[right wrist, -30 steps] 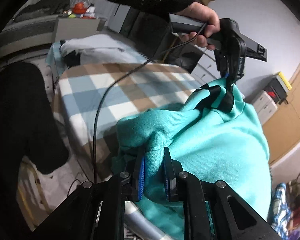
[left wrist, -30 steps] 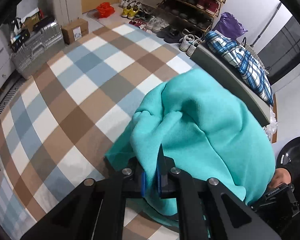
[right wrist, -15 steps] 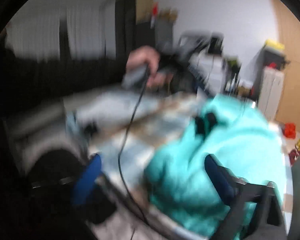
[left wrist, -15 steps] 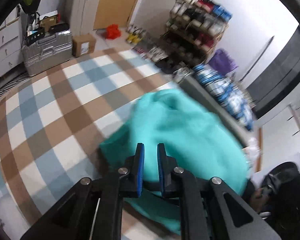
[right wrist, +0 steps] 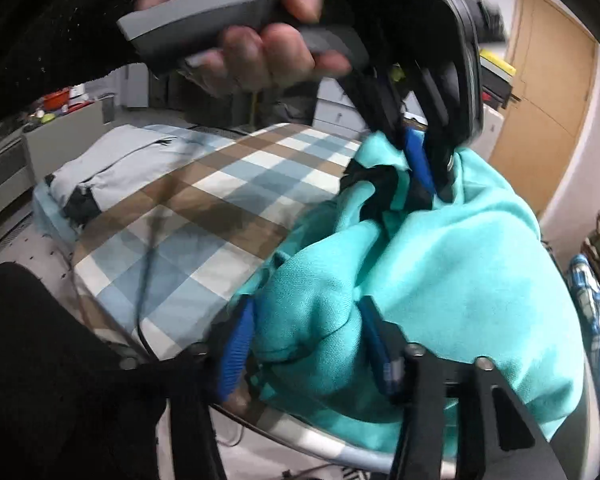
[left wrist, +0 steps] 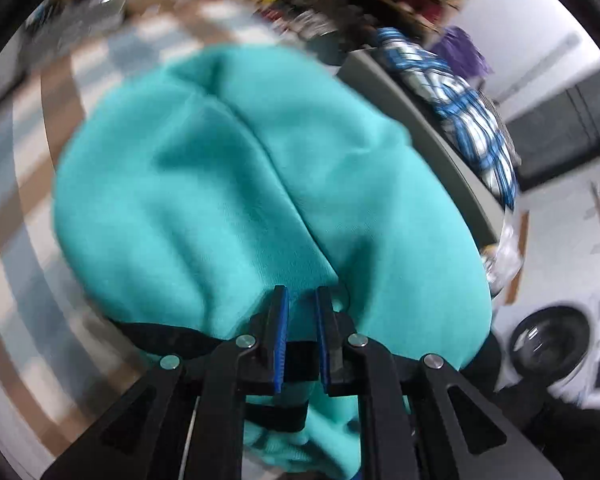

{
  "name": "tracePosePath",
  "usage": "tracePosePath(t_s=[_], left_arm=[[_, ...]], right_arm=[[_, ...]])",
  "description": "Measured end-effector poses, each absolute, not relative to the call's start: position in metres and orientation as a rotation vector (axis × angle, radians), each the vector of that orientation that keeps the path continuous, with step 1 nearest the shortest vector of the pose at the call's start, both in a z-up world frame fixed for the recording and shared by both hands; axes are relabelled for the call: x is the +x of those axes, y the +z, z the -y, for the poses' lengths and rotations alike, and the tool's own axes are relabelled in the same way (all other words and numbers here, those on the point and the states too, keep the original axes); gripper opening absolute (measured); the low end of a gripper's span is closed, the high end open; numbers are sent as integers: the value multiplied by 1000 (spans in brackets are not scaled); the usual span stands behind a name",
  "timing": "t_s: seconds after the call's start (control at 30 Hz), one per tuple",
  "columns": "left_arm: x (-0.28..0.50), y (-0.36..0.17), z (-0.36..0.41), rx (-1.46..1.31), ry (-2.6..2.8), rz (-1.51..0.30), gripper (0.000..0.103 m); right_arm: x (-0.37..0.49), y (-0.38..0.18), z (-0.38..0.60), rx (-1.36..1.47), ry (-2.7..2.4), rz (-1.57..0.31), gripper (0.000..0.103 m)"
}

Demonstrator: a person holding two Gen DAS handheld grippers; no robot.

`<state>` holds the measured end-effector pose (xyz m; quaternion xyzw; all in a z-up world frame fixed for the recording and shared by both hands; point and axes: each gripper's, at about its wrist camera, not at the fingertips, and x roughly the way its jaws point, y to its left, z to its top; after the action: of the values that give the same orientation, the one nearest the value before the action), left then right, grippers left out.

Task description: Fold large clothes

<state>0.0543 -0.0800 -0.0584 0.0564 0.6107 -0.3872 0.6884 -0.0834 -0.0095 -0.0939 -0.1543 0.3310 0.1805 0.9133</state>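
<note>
The teal sweatshirt (left wrist: 228,184) runs lengthwise straight ahead of the left gripper (left wrist: 300,336), whose nearly closed jaws pinch its near edge. The right gripper (right wrist: 304,348) is closing around a bunched fold.

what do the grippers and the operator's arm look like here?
Both grippers: black linkage arms, silver pivot screws, blue ribbed pads. The left gripper has a grey handle. A thin black cable hangs down. Sleeve: black knit.

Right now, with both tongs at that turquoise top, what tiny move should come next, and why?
Probably finish closing the right tongs: their jaws are closing around a bunched fold of the turquoise top. The left tongs already pinch its black-trimmed edge, so a second firm hold would let the top be lifted and spread over the checked surface.
</note>
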Motion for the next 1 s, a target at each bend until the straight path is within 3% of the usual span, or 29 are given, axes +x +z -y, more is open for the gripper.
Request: tracePosePath(t_s=[0.1,0.17,0.33,0.5,0.57,0.6,0.67,0.73,0.93,0.97,1.0], left_arm=[[59,-58,72,64,-863,-1381,2],[54,-49,65,61,-884,-1358,0],[52,-35,27,-13,-900,-1303,0],[57,-44,-5,-87,-850,-1287,0],[54,-47,-12,-107,-836,-1285,0],[51,-48,-13,-103,-839,-1284,0],[40,-43,-9,-93,-844,-1257,0],[28,-33,-1,-89,-885,-1229,0],[-7,-7,40,109,-884,-1086,0],[-8,-11,49,157,-855,-1094,8],[-6,-18,56,177,-844,-1127,25]], right_arm=[[-90,-84,11,-328,352,-630,25],[-97,-75,16,-339,350,-575,23],[-107,-60,28,-282,429,-486,22],[-99,-96,13,-454,422,-591,24],[-102,-108,-1,-562,401,-594,42],[-105,-113,-9,-617,405,-594,67],[-116,-118,-23,-698,422,-571,96],[-126,-111,-24,-687,428,-529,97],[-137,-55,23,-277,573,-463,97],[-137,-50,28,-240,572,-462,97],[-136,-47,36,-188,562,-464,99]])
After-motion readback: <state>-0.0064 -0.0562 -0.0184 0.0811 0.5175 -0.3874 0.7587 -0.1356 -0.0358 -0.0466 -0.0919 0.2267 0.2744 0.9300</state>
